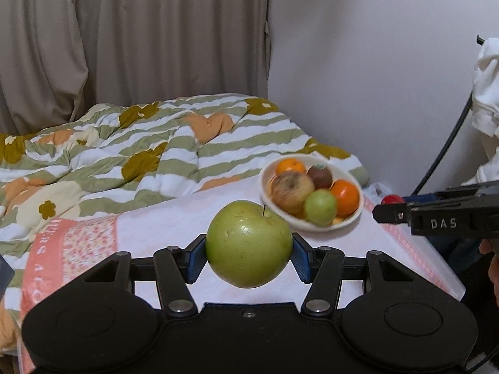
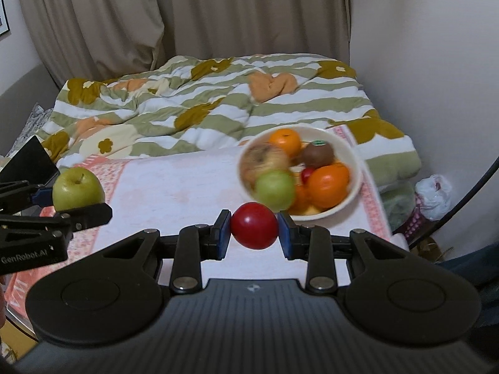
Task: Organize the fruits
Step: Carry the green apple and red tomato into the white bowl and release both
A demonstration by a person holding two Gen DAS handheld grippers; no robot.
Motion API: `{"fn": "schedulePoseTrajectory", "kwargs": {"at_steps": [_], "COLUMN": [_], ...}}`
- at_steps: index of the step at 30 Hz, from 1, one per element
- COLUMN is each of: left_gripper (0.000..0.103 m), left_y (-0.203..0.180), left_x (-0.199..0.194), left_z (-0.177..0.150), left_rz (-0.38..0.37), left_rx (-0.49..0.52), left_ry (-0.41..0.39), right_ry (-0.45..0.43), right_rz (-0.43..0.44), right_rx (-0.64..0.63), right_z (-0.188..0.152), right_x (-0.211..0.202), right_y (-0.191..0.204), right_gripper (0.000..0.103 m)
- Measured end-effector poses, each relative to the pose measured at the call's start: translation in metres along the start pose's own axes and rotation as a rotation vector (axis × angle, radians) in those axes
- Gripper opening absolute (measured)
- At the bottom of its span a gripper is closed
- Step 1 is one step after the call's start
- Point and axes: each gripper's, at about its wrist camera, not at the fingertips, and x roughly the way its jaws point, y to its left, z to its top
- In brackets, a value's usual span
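Grippers level above towel: left gripper point(image 1: 249, 246) clamps green apple point(image 1: 248, 243), right gripper point(image 2: 254, 232) red fruit point(image 2: 254, 230).

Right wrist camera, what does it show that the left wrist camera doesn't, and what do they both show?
Only the right wrist view shows the small red fruit inside the bowl, the plastic bag on the floor at right, and the red fruit in full between the right tongs.

Only the left wrist view shows the white cloth hanging at the right edge, and the left tongs from behind, clamping the big green apple.

Both show the white bowl of fruit, the flowered quilt, the curtain, and each other's tongs from the side.
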Motion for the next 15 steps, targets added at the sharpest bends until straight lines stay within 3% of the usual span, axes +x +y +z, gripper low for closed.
{"fn": "schedulePoseTrajectory", "kwargs": {"at_steps": [15], "left_gripper": [0.06], "left_y": [-0.086], "left_x": [0.078], "left_z": [0.058], "left_rz": [0.049], "left_rx": [-0.054], "left_ry": [-0.009], "right_ry": [0.01], "right_rz": [0.056], "right_rx": [-0.056], "right_z": [0.052], "right_x": [0.042], "right_y": [-0.131], "right_gripper": [0.047]}}
